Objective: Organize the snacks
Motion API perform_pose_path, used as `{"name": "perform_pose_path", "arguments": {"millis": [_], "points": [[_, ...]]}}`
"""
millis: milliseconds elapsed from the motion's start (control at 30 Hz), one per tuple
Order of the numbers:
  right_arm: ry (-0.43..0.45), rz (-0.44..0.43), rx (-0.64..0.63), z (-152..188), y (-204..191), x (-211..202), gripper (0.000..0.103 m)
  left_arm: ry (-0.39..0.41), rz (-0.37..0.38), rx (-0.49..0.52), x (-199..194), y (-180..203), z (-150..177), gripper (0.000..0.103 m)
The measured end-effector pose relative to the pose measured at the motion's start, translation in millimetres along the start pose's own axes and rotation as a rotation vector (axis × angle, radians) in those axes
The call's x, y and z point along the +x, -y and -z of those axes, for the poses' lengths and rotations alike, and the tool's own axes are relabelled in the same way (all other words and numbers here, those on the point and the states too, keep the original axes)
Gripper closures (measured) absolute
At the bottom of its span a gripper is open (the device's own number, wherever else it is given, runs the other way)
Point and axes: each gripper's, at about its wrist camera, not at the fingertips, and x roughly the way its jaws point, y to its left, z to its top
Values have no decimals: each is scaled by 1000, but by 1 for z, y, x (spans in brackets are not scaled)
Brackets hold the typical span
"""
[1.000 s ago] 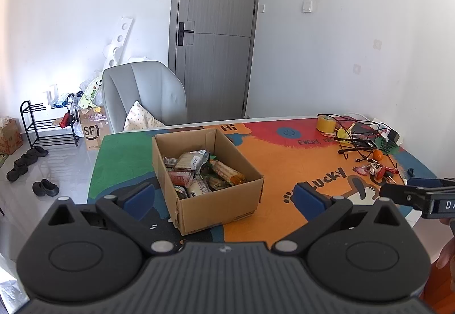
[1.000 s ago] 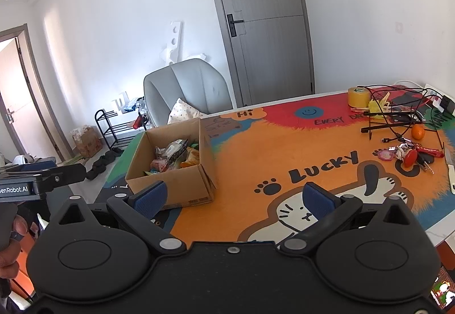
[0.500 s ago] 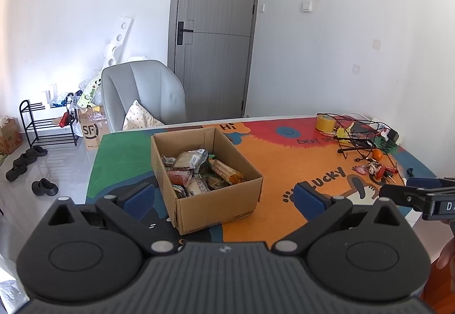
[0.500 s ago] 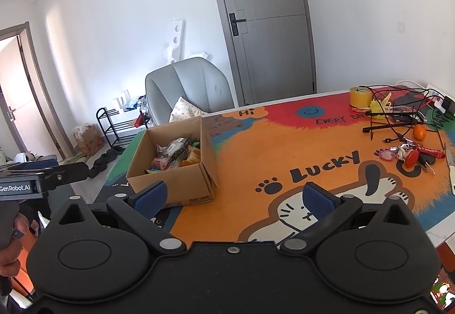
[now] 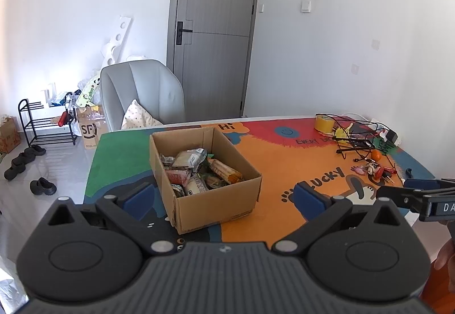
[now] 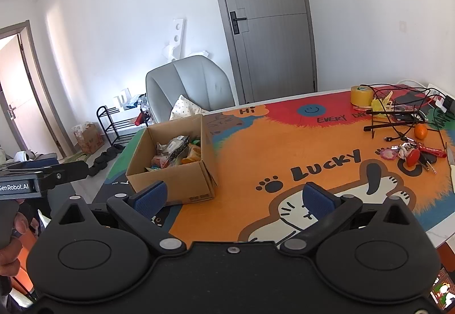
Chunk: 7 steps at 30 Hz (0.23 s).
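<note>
An open cardboard box (image 5: 216, 208) stands on the colourful table mat (image 5: 284, 160), filled with several wrapped snacks (image 5: 196, 171). It also shows in the right wrist view (image 6: 176, 186), with the snacks (image 6: 173, 152) inside. My left gripper (image 5: 224, 197) is open and empty, held just in front of the box. My right gripper (image 6: 233, 197) is open and empty, near the box's right front corner above the mat (image 6: 284, 149). Each gripper shows at the edge of the other's view.
At the table's far right lie a yellow tape roll (image 6: 361, 95), tangled black cables (image 6: 398, 112), an orange (image 6: 420, 132) and keys (image 6: 412, 154). A grey chair (image 5: 142, 92) stands behind the table. A shoe rack (image 5: 45, 123) and shoes (image 5: 42, 186) are on the floor at left.
Both grippers have drifted slightly; the box sits a little lower and nearer in both views. Both stay open and empty.
</note>
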Motion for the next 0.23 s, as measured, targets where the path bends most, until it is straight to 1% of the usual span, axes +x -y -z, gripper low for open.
{"name": "perform_pose_path", "arguments": {"millis": [233], "points": [[-1,-2,-2,0,0,0,0,-3,3,3,1,-1,1,0]]}}
